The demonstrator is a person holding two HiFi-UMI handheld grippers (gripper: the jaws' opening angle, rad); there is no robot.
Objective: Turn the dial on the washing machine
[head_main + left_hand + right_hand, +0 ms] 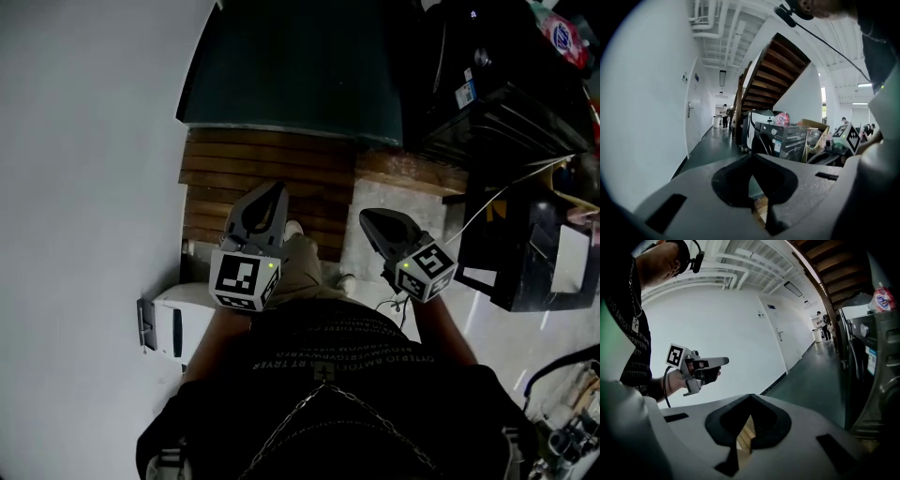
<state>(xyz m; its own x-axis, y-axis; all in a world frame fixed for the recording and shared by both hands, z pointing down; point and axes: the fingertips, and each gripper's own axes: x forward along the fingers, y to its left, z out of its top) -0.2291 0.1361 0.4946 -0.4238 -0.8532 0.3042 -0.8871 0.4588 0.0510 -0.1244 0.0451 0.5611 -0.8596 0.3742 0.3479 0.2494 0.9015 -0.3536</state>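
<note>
A dark grey washing machine (pixel 785 140) stands some way ahead in the left gripper view, with a round dial (pixel 774 131) on its top panel. The right gripper view has it at the right edge (pixel 874 366), and from the head view it is the dark bulk at the upper right (pixel 487 103). Both grippers are held in front of the person's body, well short of the machine. The left gripper (pixel 277 187) has its jaws together with nothing between them. My right gripper (pixel 366 217) is also shut and empty. The left gripper (pixel 724 361) also shows in the right gripper view.
A slatted wooden platform (pixel 262 178) lies under the grippers, with dark green floor (pixel 291 66) beyond. A white wall (pixel 84 141) runs along the left. A wooden staircase (pixel 773 70) rises over the machines. A black frame (pixel 525 244) stands at the right. A person (pixel 724 116) is far down the corridor.
</note>
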